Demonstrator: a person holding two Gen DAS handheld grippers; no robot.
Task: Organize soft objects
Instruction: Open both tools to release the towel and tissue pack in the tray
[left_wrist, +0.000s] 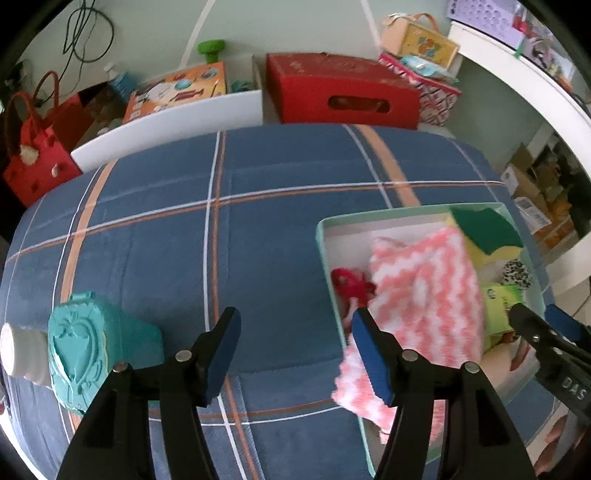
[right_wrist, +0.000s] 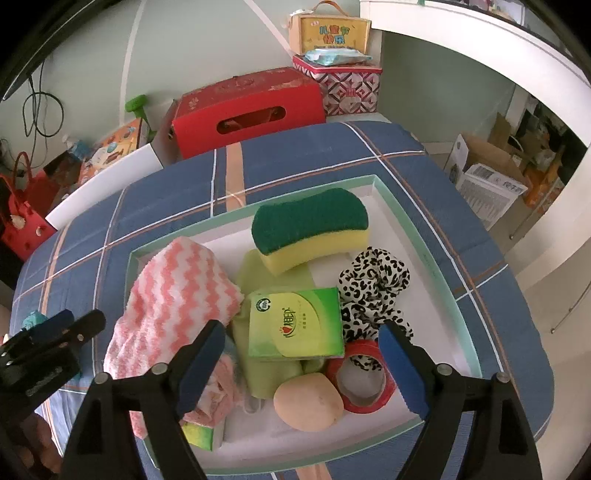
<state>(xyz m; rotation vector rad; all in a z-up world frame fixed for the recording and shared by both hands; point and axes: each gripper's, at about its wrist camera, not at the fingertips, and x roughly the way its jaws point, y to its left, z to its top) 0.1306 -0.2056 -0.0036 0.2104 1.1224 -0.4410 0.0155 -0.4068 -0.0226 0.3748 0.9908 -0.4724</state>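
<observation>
Cloth (right_wrist: 173, 291), pink/white zigzag, lies in box (right_wrist: 432, 251) at its left side, one corner draped over the near-left rim onto the blue plaid bed (left_wrist: 184, 229). Also in box: sponge (right_wrist: 310, 225), tissue pack (right_wrist: 295, 325), leopard scrunchie (right_wrist: 373, 288), tape roll (right_wrist: 364, 384), tan pad (right_wrist: 308, 400), green cloth under the pack.

Left tongs (left_wrist: 295, 354): open, nothing held; right pad sits over the cloth's hanging corner. Right tongs (right_wrist: 303, 365): open wide over the pack and tan pad, nothing held.

Step, as judged: tidy cloth fully inside. Advice: pinch the overhanging corner w/ left tongs, lift clear of rim, fold inward; keep right tongs off the pack.

Views: left wrist alone shows teal case (left_wrist: 85, 354), white bottle (left_wrist: 22, 354) on bed, and a red item (left_wrist: 351, 284) beside the cloth. Right wrist alone shows full box contents.
</observation>
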